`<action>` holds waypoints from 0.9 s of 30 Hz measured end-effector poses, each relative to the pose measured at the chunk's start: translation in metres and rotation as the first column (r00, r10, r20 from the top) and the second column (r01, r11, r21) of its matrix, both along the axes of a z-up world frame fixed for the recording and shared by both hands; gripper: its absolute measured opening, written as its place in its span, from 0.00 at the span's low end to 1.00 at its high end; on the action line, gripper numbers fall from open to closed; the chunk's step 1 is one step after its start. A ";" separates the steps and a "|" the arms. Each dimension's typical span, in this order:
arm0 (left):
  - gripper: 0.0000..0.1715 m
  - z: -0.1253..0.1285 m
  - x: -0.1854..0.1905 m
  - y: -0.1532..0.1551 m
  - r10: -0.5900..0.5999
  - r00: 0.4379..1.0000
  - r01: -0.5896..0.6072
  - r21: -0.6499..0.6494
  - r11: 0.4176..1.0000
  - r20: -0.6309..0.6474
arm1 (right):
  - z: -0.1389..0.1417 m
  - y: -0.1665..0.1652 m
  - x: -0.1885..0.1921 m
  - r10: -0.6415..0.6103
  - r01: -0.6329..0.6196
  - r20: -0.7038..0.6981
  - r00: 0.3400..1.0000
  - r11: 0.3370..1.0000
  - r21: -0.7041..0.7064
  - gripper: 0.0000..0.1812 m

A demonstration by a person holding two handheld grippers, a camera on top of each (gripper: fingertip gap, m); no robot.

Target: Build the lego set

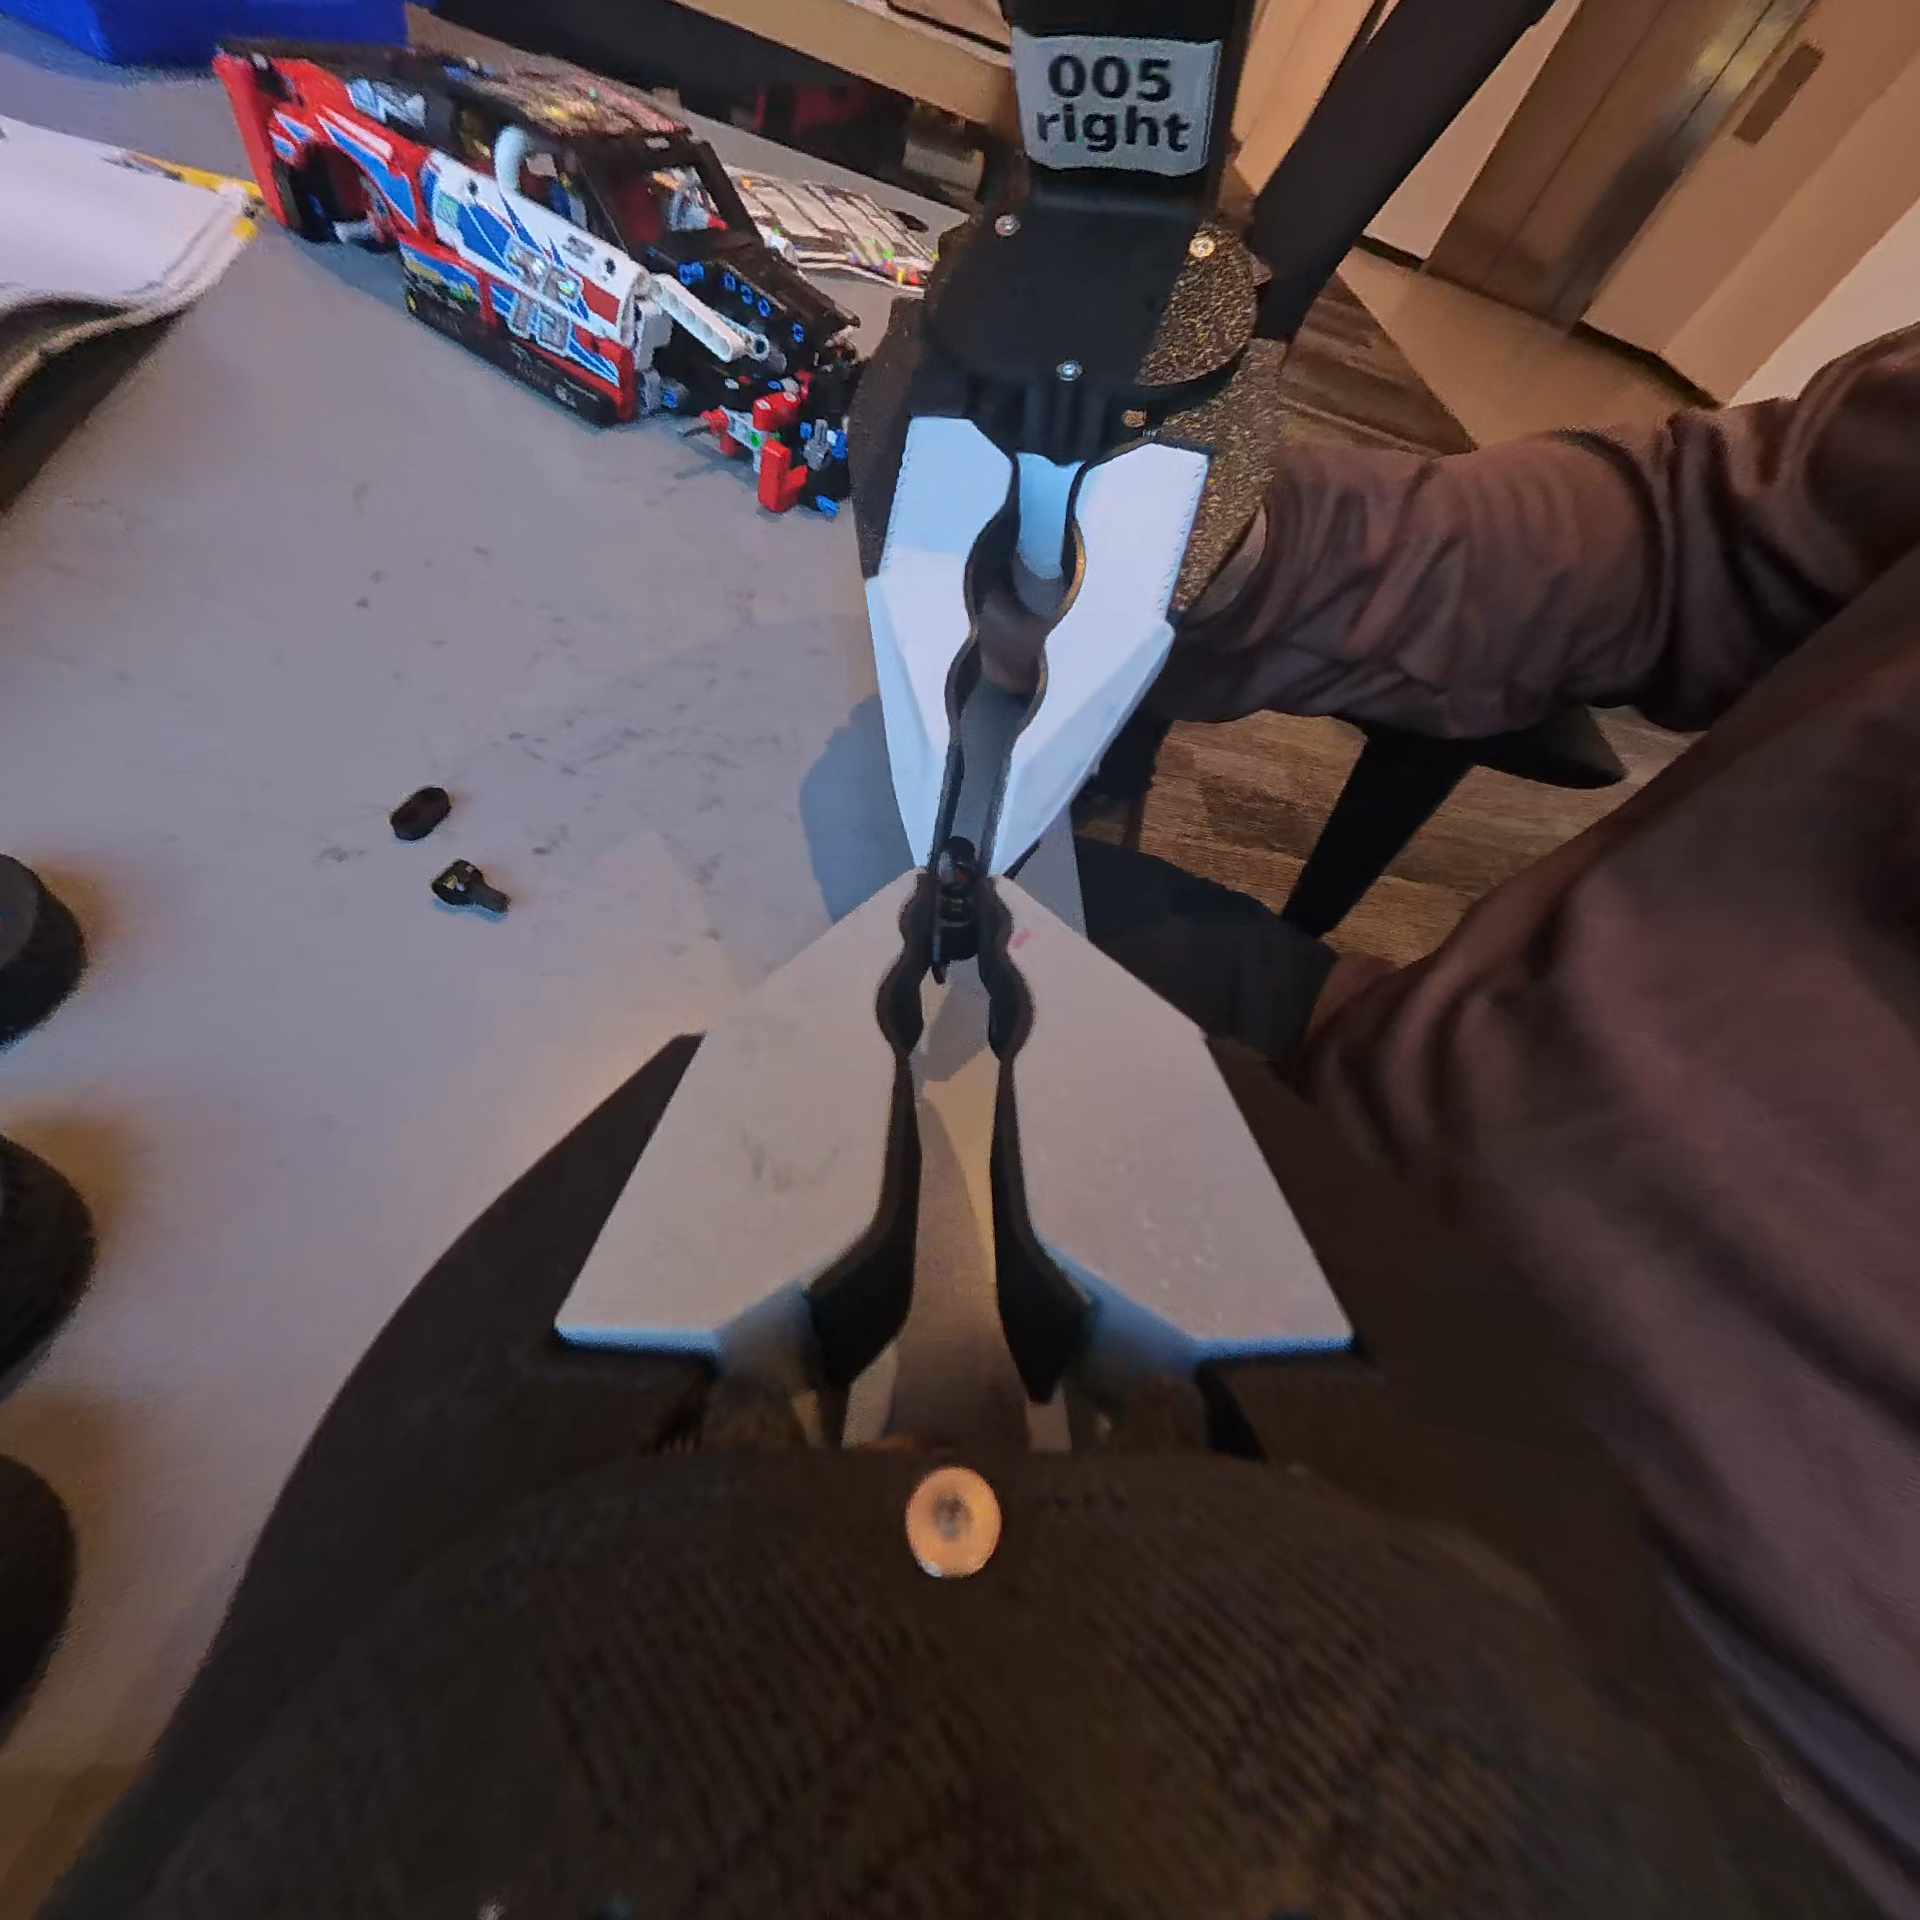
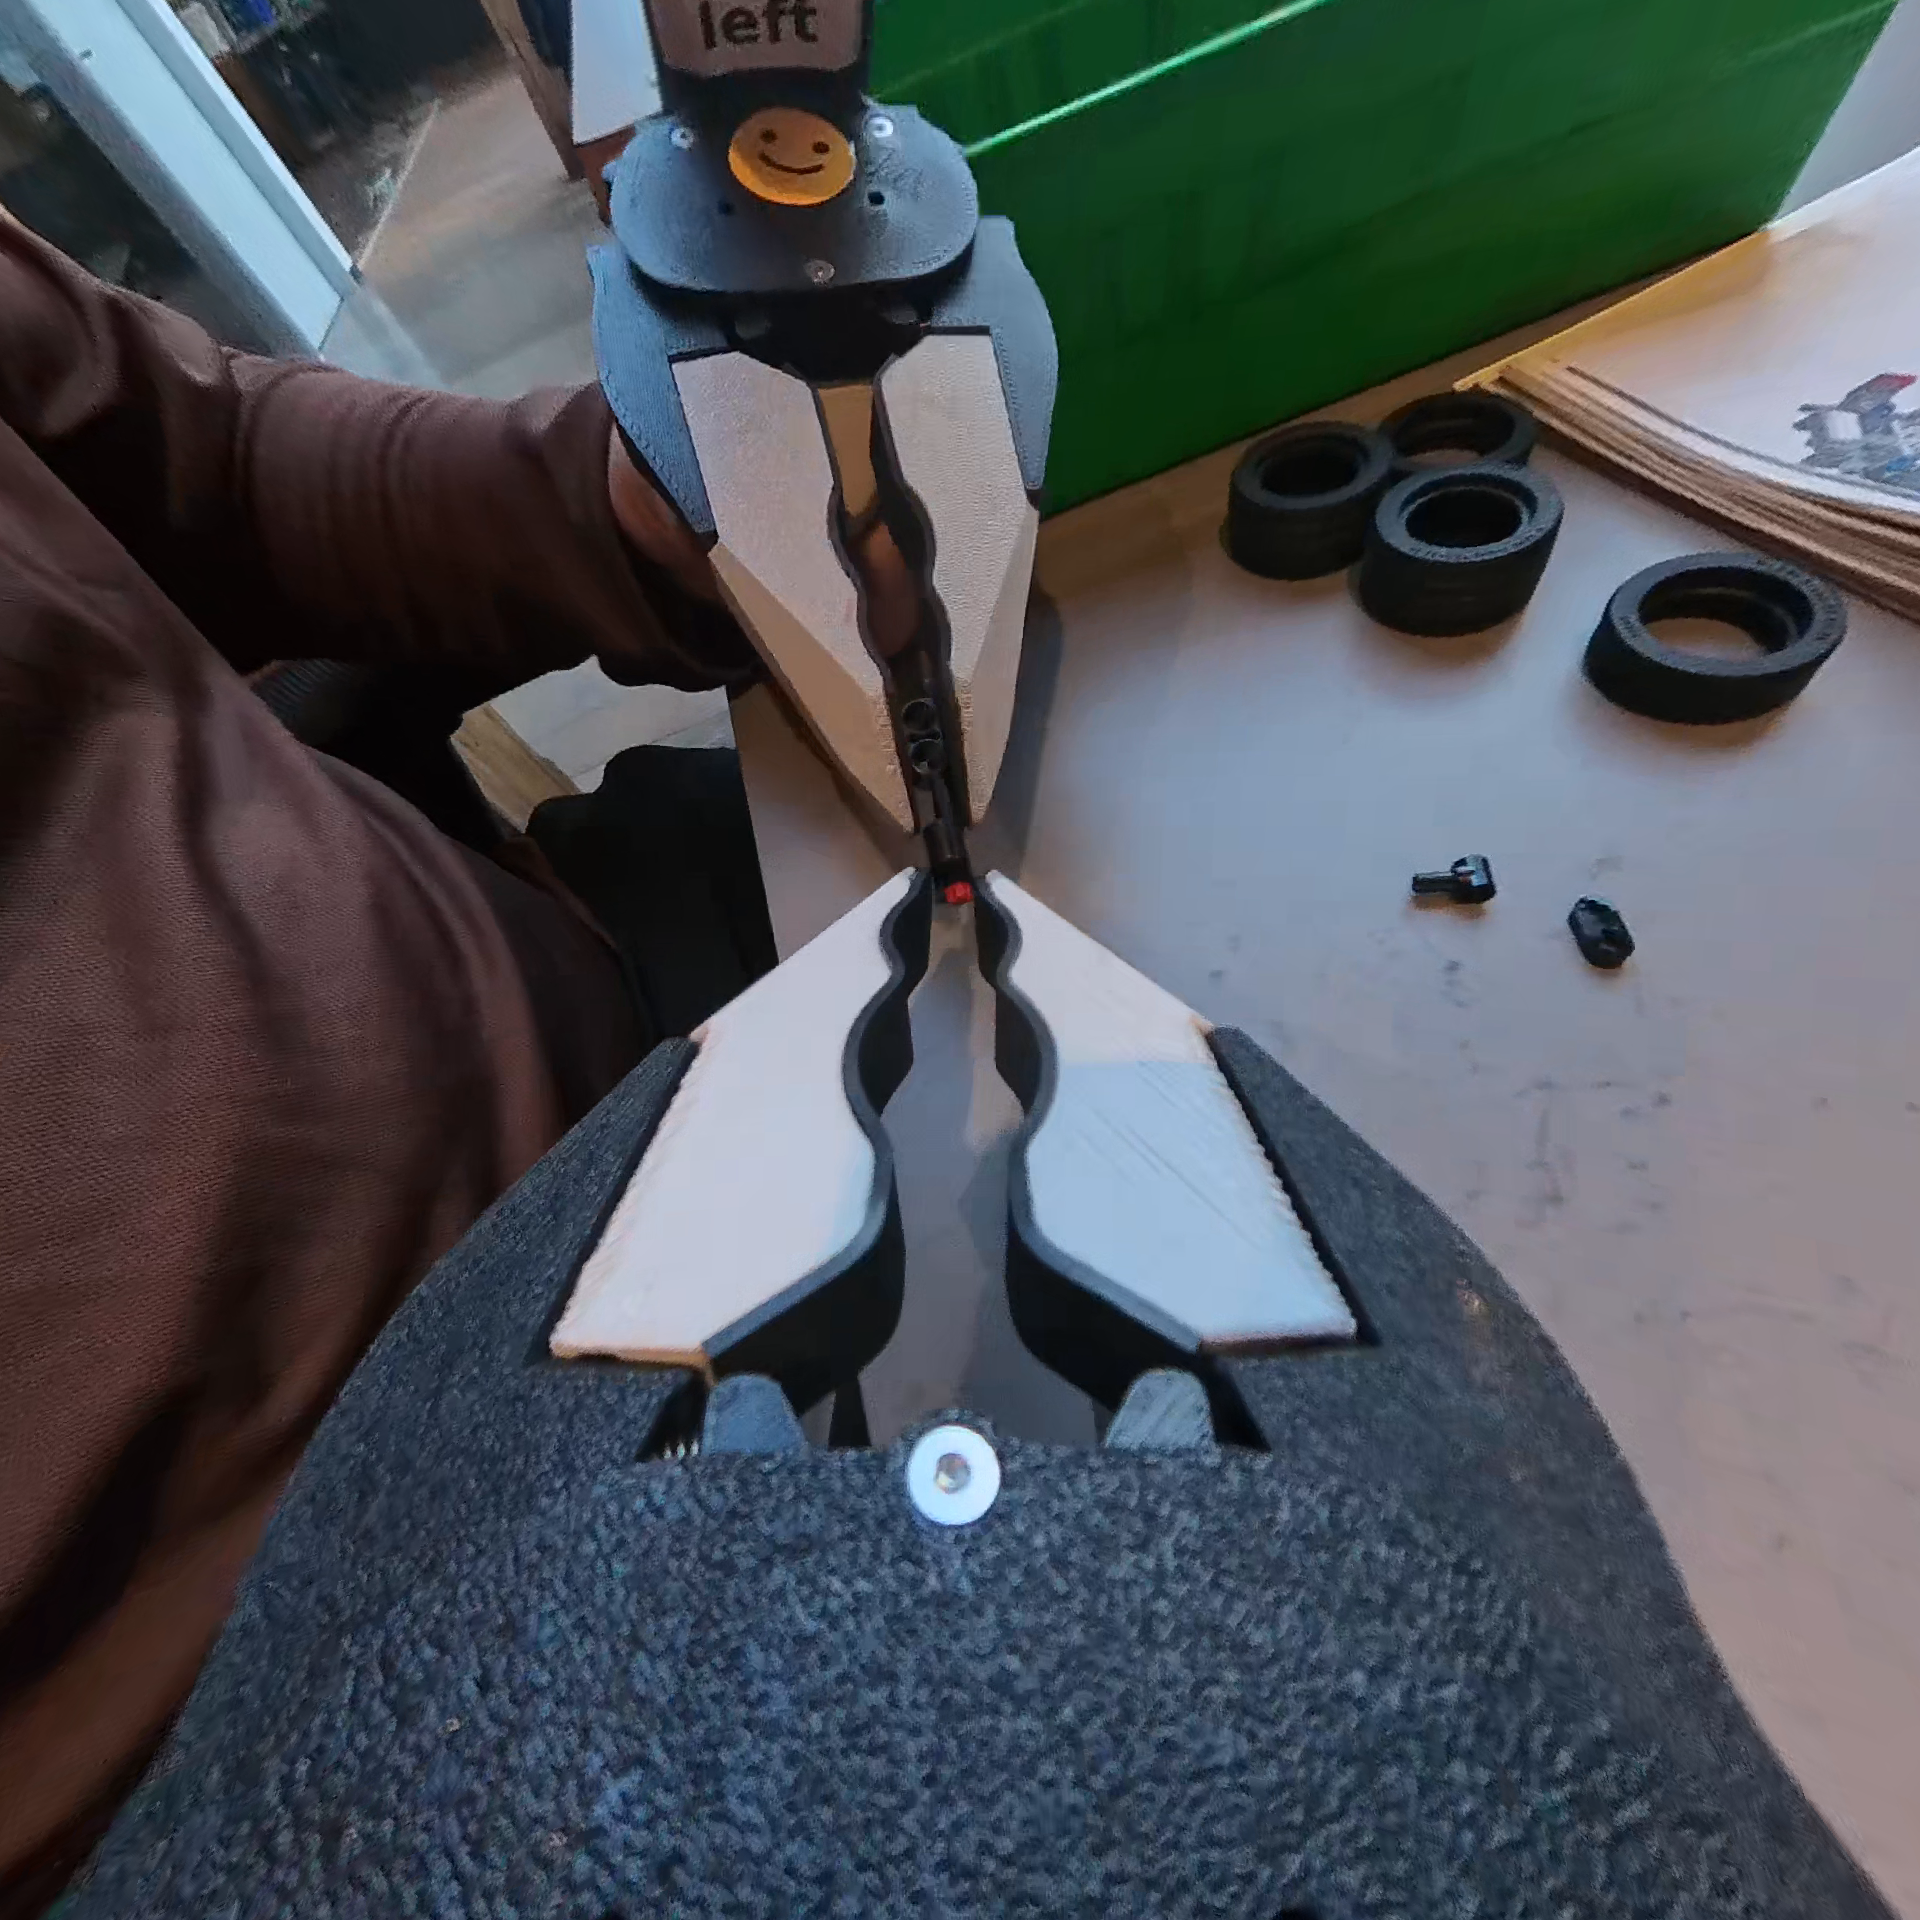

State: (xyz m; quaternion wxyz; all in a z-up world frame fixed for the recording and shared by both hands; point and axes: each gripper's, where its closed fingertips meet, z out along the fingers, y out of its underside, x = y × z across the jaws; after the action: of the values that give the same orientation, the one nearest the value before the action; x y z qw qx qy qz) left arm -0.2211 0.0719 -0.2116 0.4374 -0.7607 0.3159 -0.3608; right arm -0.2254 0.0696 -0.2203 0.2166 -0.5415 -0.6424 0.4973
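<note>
My left gripper is shut on a short black beam with round holes; both also show in the right wrist view, the gripper coming from above and the beam between its fingers. My right gripper is shut on a small black pin with a red end. It also shows in the left wrist view. The two grippers meet tip to tip above the table's near edge, the pin against the beam's end. A red, white and blue lego truck stands at the back of the table.
Two small loose black parts lie on the grey table. Several black tyres and an instruction booklet lie farther back, with a green box behind. A person's brown sleeve lies along the table edge. Only a small space, under 4 cm, lies between the two pairs of fingers.
</note>
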 end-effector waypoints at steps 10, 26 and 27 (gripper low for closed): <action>0.02 -0.001 -0.002 0.001 0.055 0.981 -0.008 0.243 0.970 -0.189 | 0.002 0.001 0.005 -0.009 0.022 -0.070 0.998 0.983 0.180 0.11; 0.03 0.012 -0.014 0.009 0.228 0.949 -0.109 0.448 0.887 -0.220 | 0.003 0.025 -0.002 -0.176 0.195 -0.097 0.980 0.949 0.249 0.08; 0.03 0.013 -0.015 0.010 0.238 0.947 -0.116 0.458 0.882 -0.218 | 0.004 0.026 -0.003 -0.180 0.201 -0.104 0.978 0.949 0.244 0.08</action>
State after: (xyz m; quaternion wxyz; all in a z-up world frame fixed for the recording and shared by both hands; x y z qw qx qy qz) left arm -0.2364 0.0815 -0.1987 0.5820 -0.7099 0.3740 -0.1323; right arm -0.2280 0.0960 -0.2164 0.3568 -0.5484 -0.6360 0.4093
